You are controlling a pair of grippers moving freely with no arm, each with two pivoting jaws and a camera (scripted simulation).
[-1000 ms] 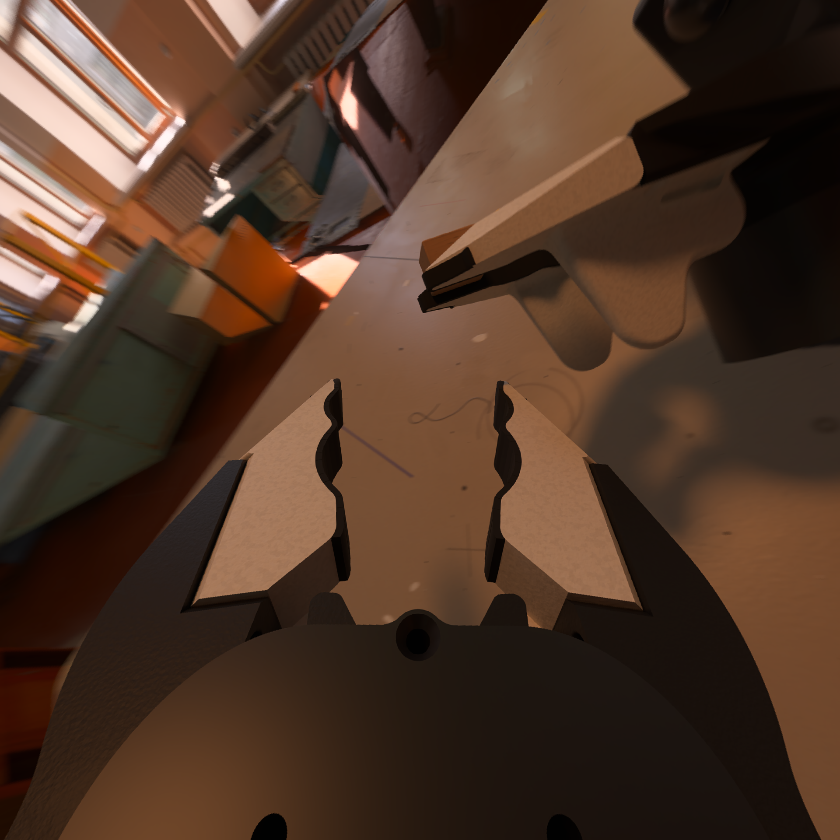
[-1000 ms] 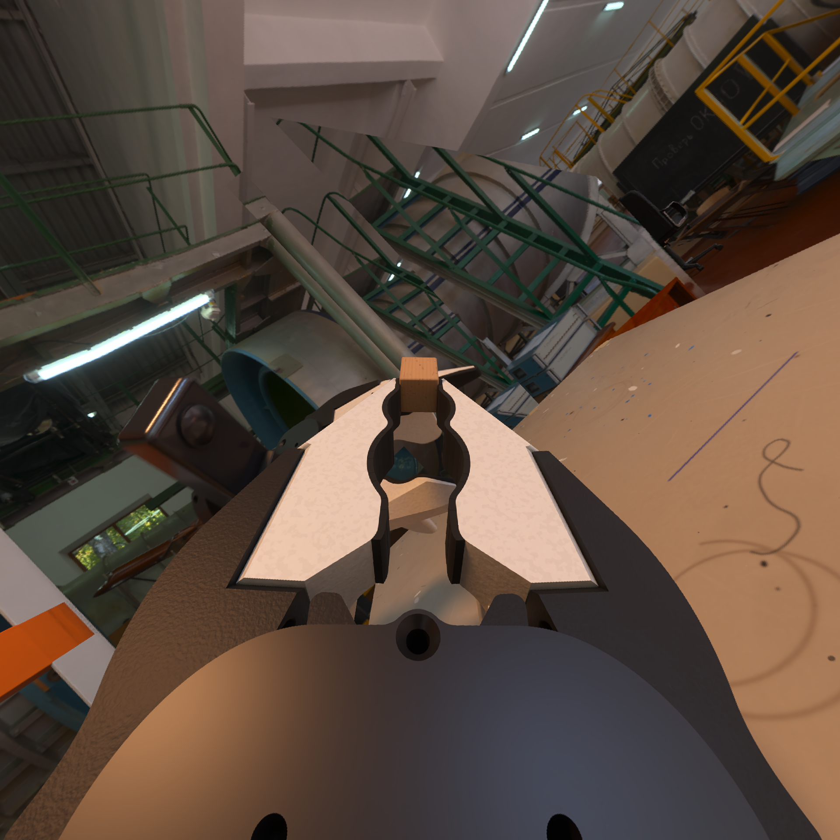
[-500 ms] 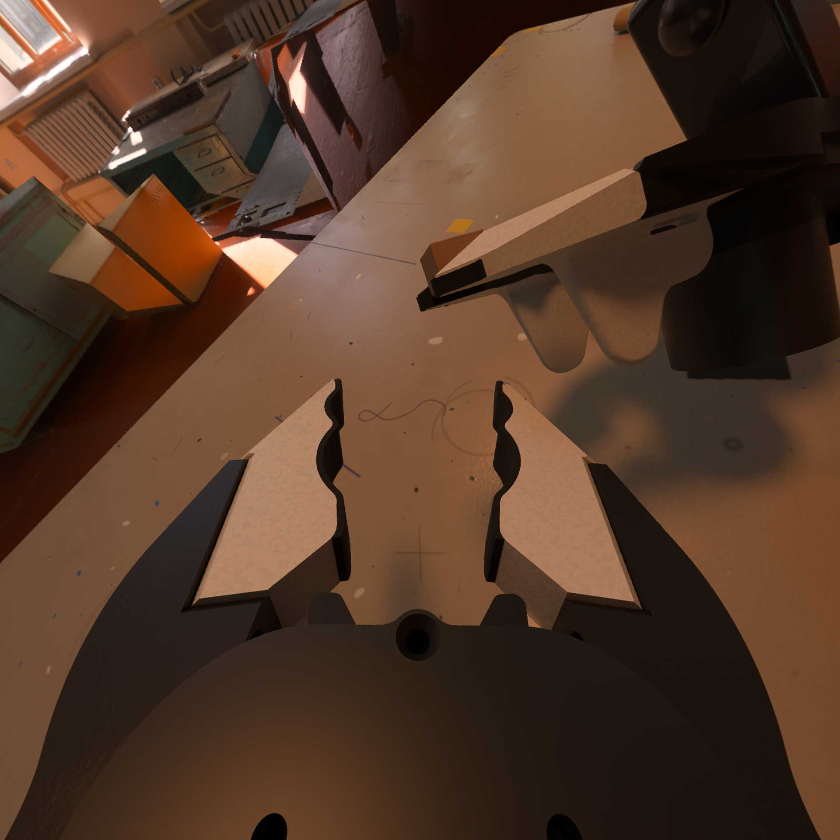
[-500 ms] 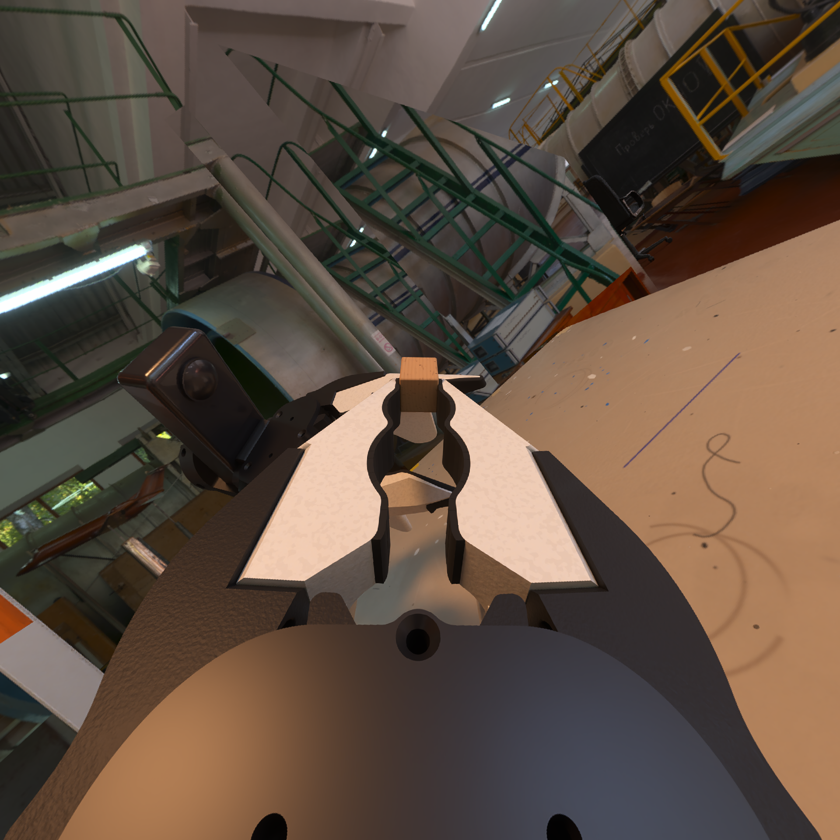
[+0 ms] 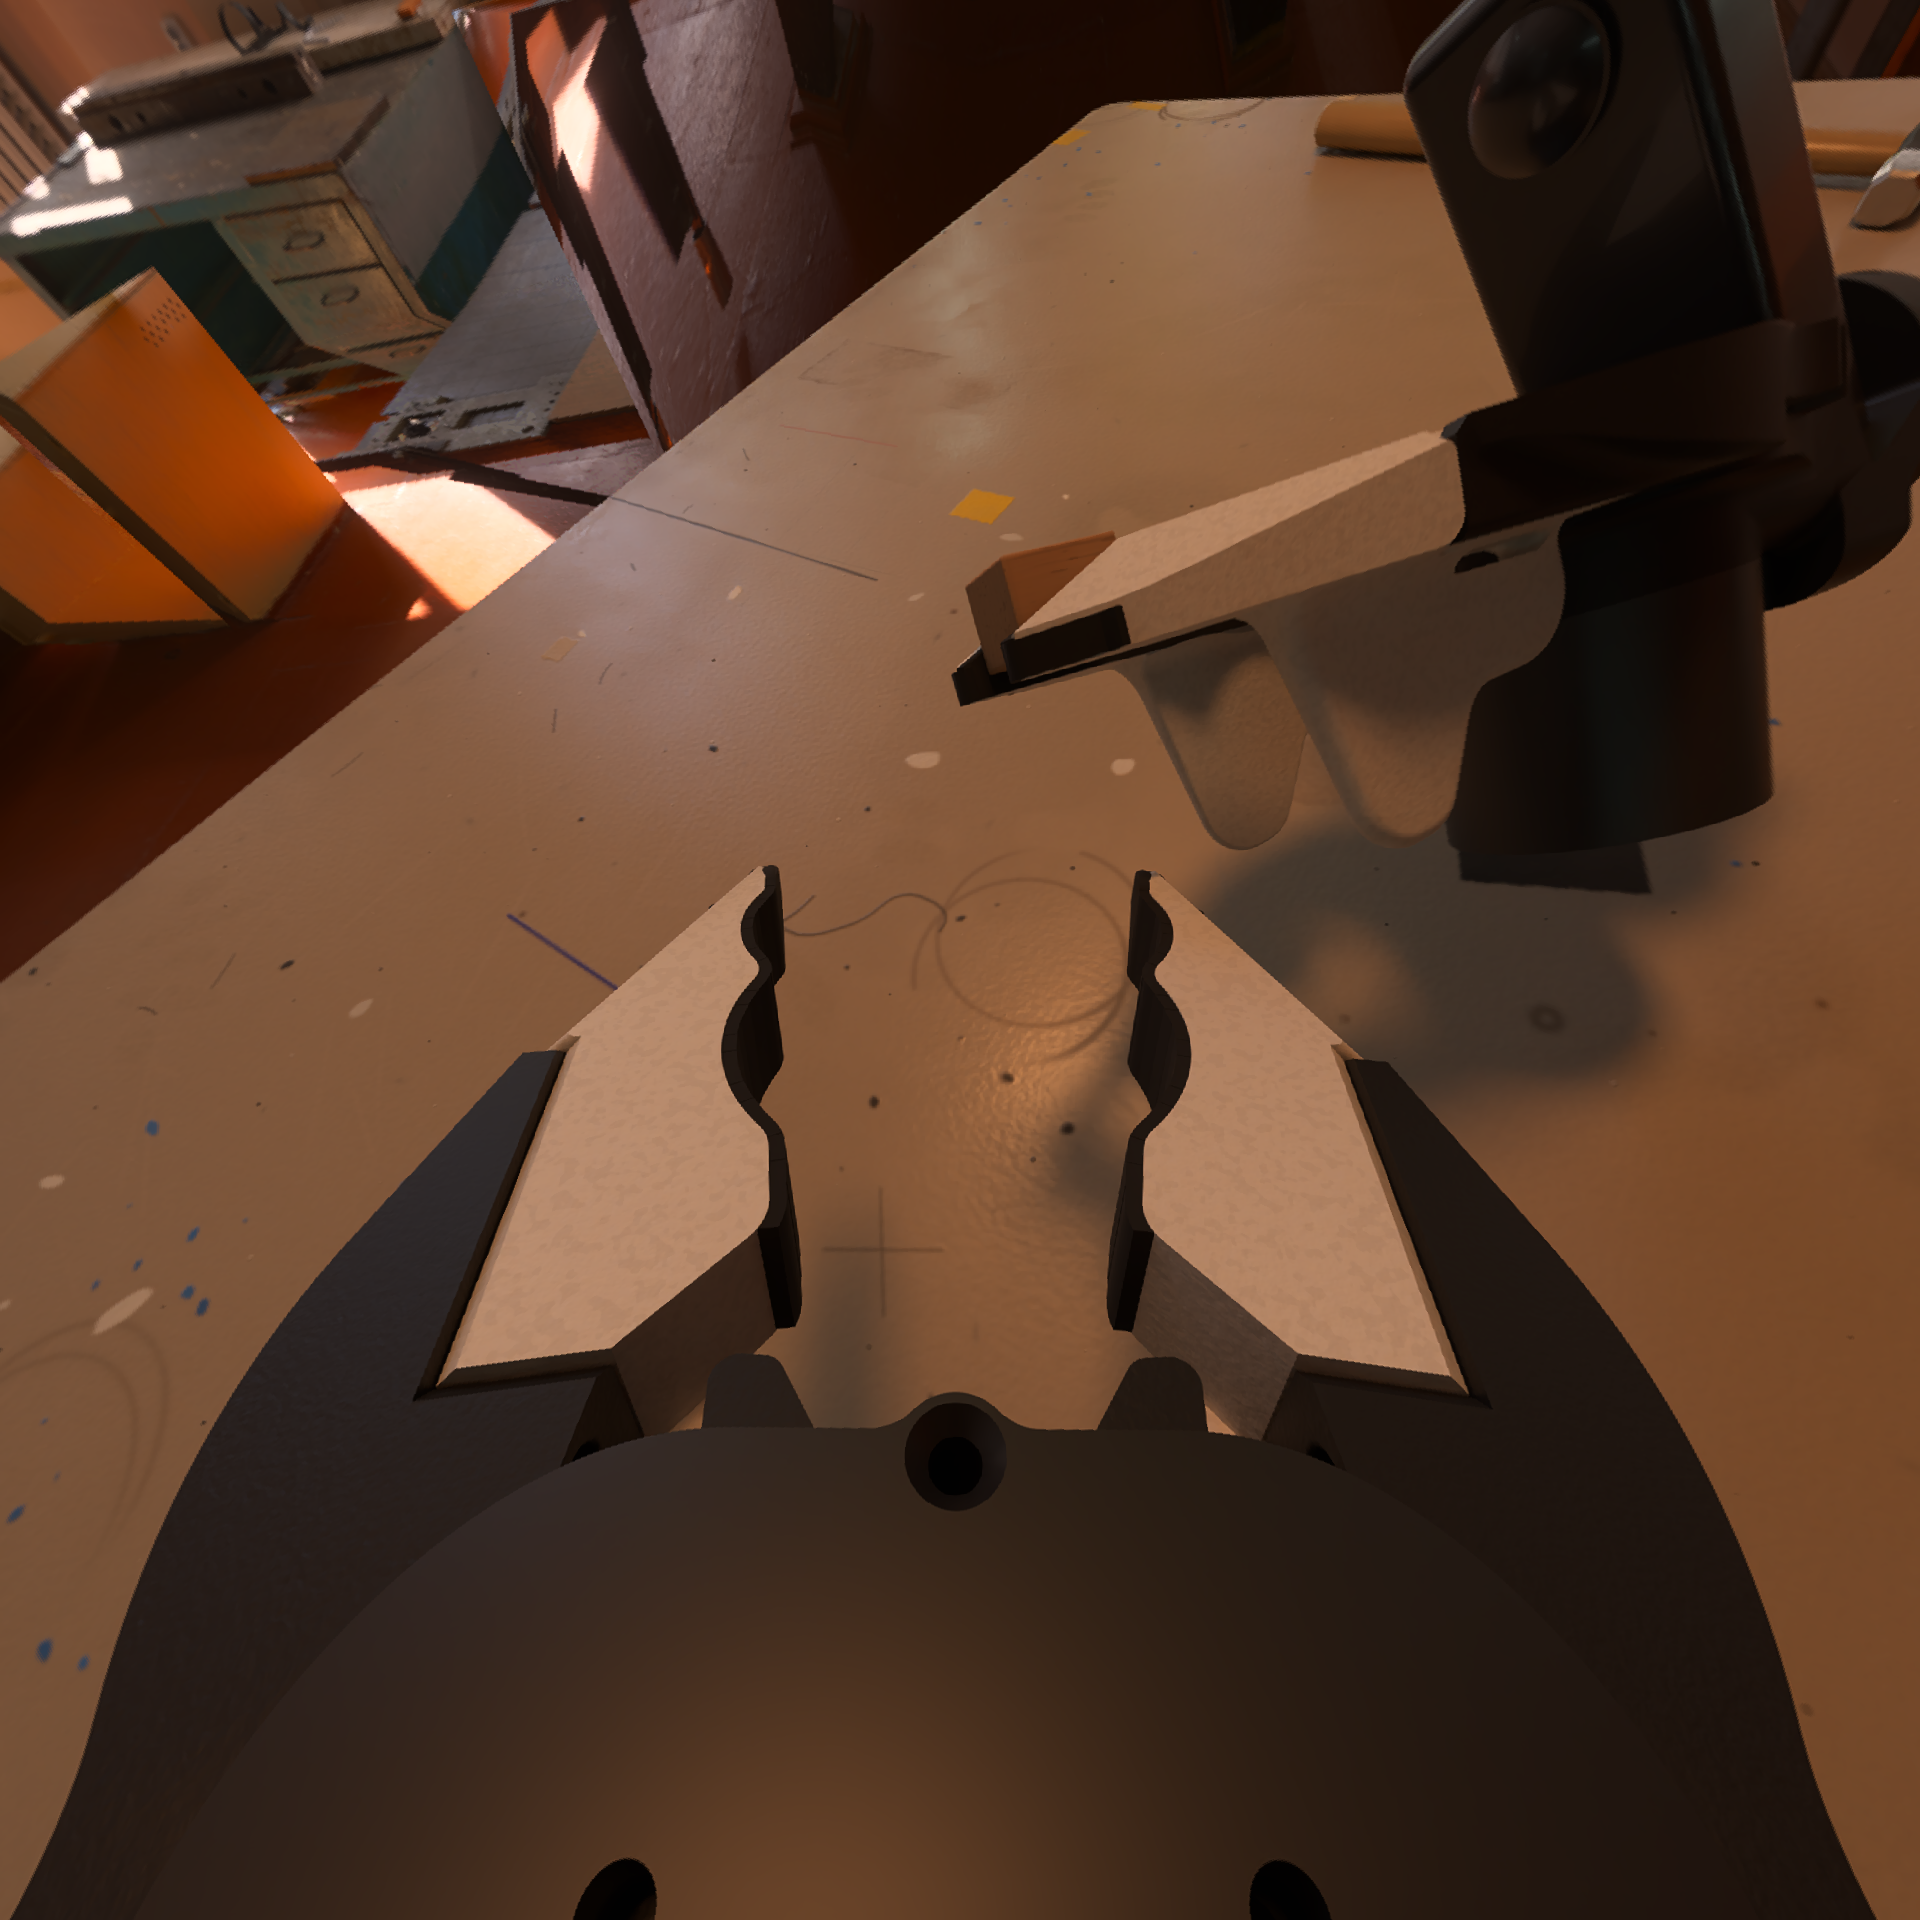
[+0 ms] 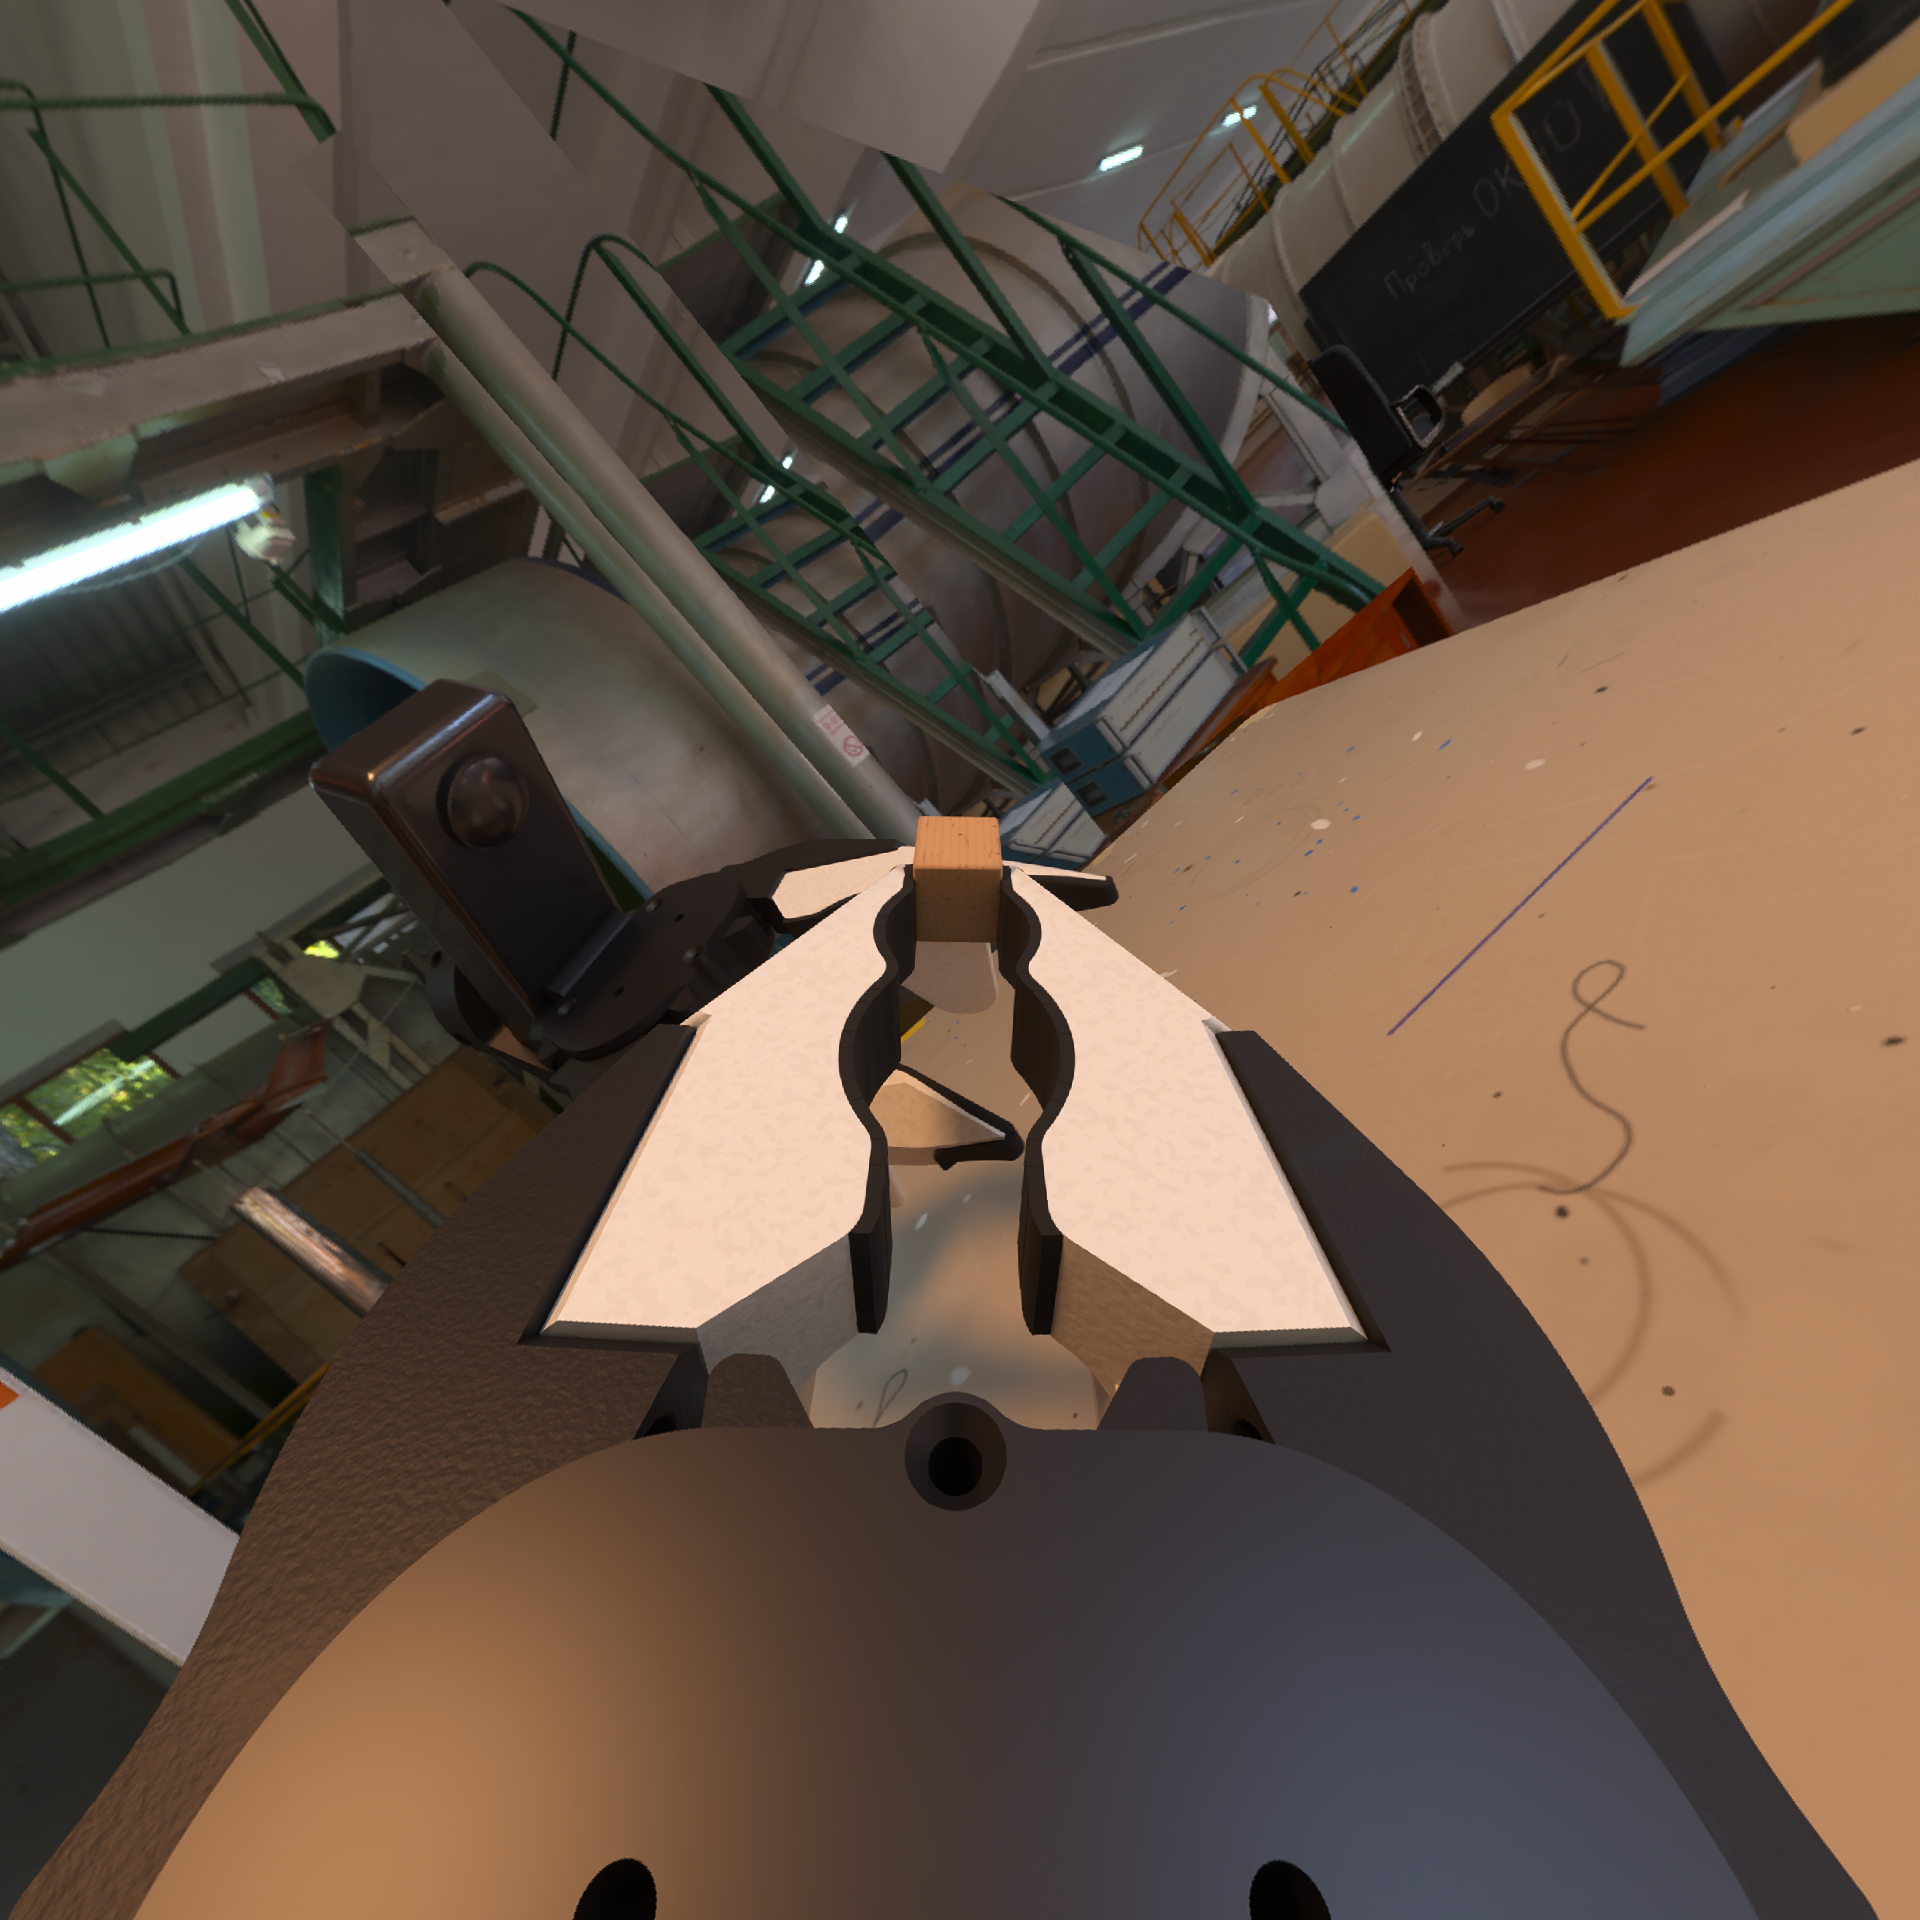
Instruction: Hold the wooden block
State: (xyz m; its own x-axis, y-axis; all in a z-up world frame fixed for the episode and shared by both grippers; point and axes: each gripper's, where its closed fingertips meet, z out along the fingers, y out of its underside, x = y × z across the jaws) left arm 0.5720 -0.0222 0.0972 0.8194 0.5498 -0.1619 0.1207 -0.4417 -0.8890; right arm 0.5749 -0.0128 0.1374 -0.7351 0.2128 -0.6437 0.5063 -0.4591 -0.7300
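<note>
A small wooden block point(image 6: 957, 891) sits clamped between the fingertips of my right gripper point(image 6: 957, 904), held in the air above the tan table point(image 6: 1558, 935). In the left wrist view the right gripper point(image 5: 997, 644) shows from the side at upper right, with the block point(image 5: 1023, 587) at its tips, clear of the table. My left gripper point(image 5: 954, 894) is open and empty, its fingers spread over the table point(image 5: 727, 727), below and left of the block. The left gripper also shows in the right wrist view point(image 6: 914, 883), just beyond the block.
The table's left edge runs diagonally in the left wrist view, with red floor, an orange cabinet point(image 5: 125, 468) and a grey-green desk point(image 5: 260, 208) beyond. A paper roll point(image 5: 1361, 130) lies at the table's far end. Pencil scribbles point(image 6: 1590, 1070) mark the tabletop.
My left gripper has tilted and swung so that more tabletop shows, staying open. My right gripper keeps the block clamped and has turned slightly; the left gripper now appears nearer to it.
</note>
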